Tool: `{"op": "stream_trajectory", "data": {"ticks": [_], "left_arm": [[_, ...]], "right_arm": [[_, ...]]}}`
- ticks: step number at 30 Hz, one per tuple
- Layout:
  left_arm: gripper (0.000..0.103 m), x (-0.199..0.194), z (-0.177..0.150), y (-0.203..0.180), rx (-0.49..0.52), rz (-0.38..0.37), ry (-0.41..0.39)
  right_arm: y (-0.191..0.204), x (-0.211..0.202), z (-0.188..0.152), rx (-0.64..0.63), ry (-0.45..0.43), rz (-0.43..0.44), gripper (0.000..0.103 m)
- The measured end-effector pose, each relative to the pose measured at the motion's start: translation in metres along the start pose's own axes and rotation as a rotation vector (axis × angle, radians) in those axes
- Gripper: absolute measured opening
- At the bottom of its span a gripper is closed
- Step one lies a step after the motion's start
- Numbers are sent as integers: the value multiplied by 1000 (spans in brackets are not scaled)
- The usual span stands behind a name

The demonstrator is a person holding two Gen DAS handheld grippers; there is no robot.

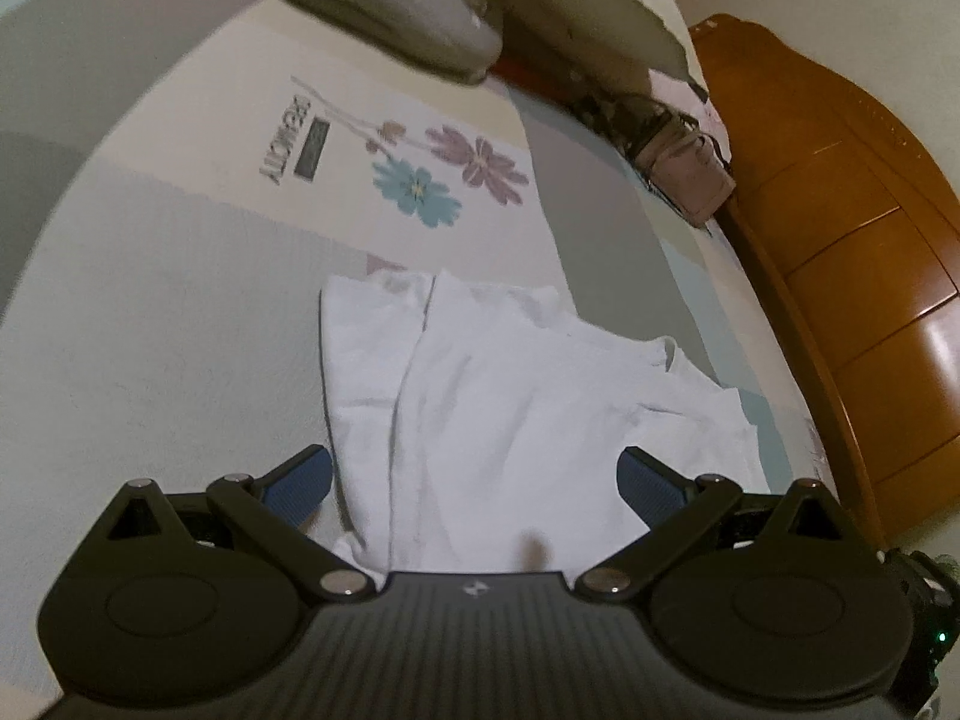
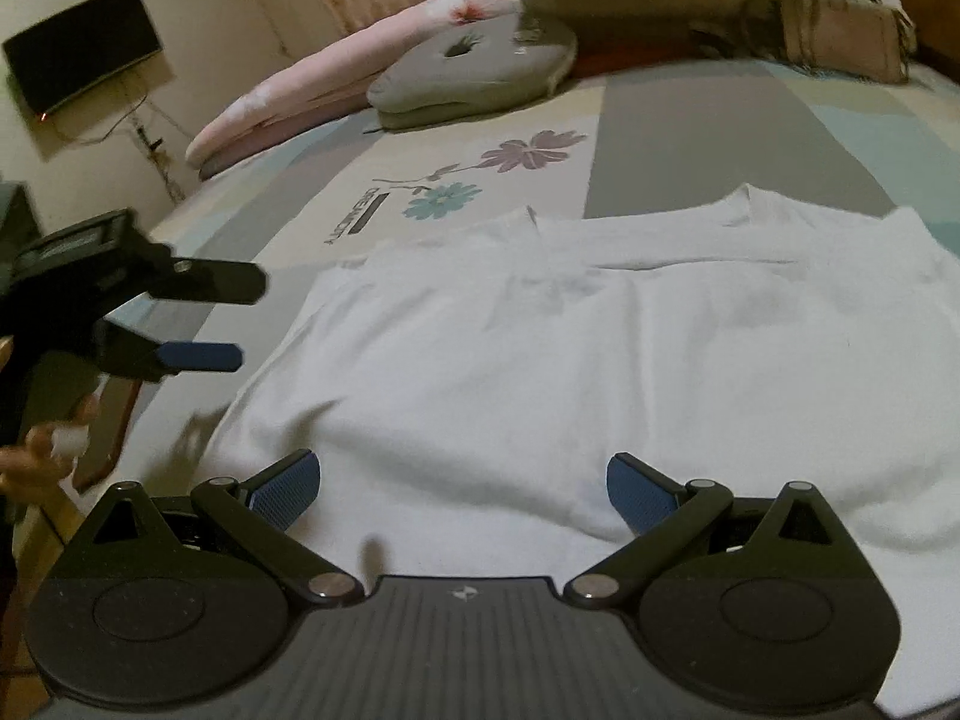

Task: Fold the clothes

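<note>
The bed [image 2: 690,120] is taking up nearly everything in both views, its patchwork sheet of grey, cream and pale blue panels carrying a printed flower motif [image 1: 447,177]. A wooden headboard [image 1: 852,252] is running along its far side in the left wrist view. Pillows and bedding [image 2: 468,69] are lying piled at the far end, and a dark wall-mounted screen [image 2: 84,48] is hanging on the wall beyond in the right wrist view.

The white garment [image 2: 600,348] is lying spread on the sheet, close in front of both cameras. In the left wrist view one long strip along its left side is sitting doubled over beside the main body, a seam-like crease showing between them — I am reading this as a first lengthwise fold already in place, though it could be only a rumple. The rest is lying mostly flat with soft wrinkles; the neckline is appearing at the far edge in the right wrist view. So the job is looking early: the other side and the crosswise folds are, by my judgement, not yet done.

The right gripper [image 2: 462,483] is hovering over the near hem with its jaws spread wide, gripping nothing. The left gripper [image 1: 474,480] is likewise gaping wide above the cloth — seen from the right wrist view it is hanging off the garment's left edge, clear of the fabric.
</note>
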State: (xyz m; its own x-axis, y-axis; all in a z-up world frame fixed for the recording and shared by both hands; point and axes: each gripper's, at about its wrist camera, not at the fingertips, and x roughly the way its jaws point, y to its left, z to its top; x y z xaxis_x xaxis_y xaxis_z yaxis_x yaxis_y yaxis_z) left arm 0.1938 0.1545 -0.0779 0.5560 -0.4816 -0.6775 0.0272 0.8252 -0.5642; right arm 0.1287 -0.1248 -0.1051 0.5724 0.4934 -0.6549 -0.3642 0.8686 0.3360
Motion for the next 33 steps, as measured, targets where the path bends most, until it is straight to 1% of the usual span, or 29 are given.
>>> {"op": "stream_trajectory", "data": {"ticks": [5,10,11,13,17,19,22,25,27,31,33], "left_arm": [[101,21,6,13,-22,-52,43],[102,26,9,21,-45,-129,29],[102,26,6,23,-58,-153,30],[102,24,-4,28,-85,-227,54],[102,18,-21,32,-41,-311,81],[102,20,-17,33,-40,-318,86],[102,35,0,31,-46,-329,97],[102,51,16,25,-33,-318,97],[102,54,18,22,-19,-309,105],[102,45,6,24,9,-318,95],[102,41,2,25,25,-318,83]], "right_arm": [[-2,0,1,20,3,3,103],[-1,0,6,37,19,-4,103],[-1,0,7,41,23,-8,103],[0,-2,8,47,34,-16,103],[1,-9,9,48,40,-30,103],[3,-12,10,49,34,-37,103],[4,-18,12,50,26,-47,103],[6,-23,13,52,17,-57,103],[8,-26,15,44,8,-57,103],[9,-27,20,29,-13,-45,103],[4,-22,27,36,-9,-41,103]]}}
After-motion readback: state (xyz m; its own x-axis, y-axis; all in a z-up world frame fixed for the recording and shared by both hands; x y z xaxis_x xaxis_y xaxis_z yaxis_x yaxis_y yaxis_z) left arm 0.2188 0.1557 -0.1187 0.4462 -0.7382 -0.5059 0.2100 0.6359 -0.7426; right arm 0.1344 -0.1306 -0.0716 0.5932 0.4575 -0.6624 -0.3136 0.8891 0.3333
